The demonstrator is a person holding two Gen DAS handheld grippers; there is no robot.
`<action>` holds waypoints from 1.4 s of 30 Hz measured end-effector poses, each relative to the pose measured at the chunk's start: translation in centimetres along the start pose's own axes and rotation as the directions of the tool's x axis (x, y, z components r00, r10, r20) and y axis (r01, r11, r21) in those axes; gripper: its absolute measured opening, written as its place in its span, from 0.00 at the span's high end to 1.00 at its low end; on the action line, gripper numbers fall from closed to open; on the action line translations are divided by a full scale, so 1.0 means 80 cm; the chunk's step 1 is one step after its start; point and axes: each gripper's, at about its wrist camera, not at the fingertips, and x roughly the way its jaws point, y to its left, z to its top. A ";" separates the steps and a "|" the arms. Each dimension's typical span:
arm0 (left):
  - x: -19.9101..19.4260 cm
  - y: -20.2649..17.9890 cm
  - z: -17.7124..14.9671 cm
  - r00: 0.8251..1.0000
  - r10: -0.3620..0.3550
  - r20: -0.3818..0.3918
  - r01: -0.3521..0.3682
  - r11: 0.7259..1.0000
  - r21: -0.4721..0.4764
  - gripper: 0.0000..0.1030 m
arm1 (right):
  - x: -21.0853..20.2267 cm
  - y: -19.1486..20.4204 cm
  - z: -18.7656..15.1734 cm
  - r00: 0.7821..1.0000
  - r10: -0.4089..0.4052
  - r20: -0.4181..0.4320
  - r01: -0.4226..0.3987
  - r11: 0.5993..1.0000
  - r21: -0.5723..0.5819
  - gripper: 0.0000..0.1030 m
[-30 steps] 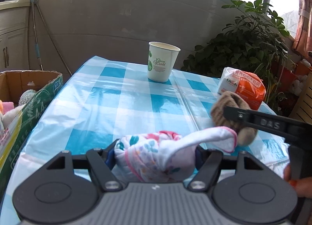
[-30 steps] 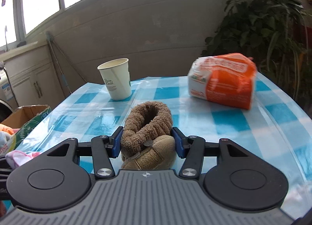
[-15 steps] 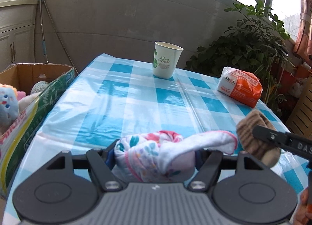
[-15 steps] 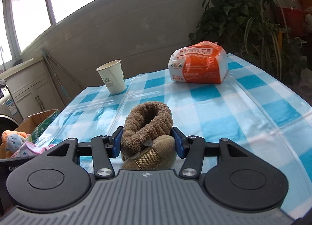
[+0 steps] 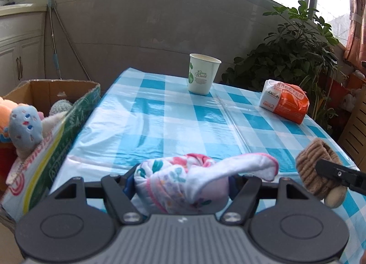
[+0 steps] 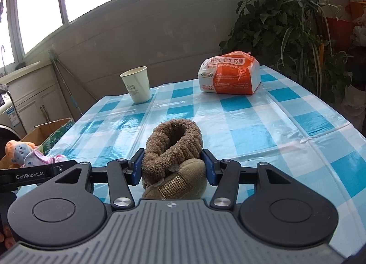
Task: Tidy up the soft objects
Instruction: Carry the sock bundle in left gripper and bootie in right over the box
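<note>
Left wrist view: left claw clamps the floral cloth bundle above the counter; the cardboard box has swung closer, so drop-off nears.
Right wrist view: right claw grips the brown plush bootie, trailing leftward; box contents probably plush toys.

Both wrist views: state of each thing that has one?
left hand-held gripper: shut on floral cloth bundle
right hand-held gripper: shut on brown fleece bootie
paper cup: upright on the table, contents not visible
orange-and-white pack: closed, lying on the table
cardboard box: open, plush toys inside
</note>
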 end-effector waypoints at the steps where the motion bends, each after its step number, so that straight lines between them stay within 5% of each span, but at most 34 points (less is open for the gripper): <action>1: -0.002 0.001 0.000 1.000 0.001 0.005 -0.001 1.000 0.003 0.31 | -0.003 0.004 -0.001 1.000 0.000 0.001 0.000 1.000 -0.005 0.37; 16: -0.034 0.029 0.015 0.994 0.023 0.105 -0.024 1.000 0.004 0.31 | -0.012 0.060 0.006 0.998 0.065 0.010 -0.064 0.993 -0.100 0.37; 42: -0.073 0.120 0.038 0.967 0.133 0.217 -0.092 0.978 -0.188 0.31 | 0.014 0.149 0.015 0.961 0.272 -0.045 -0.276 0.948 -0.159 0.37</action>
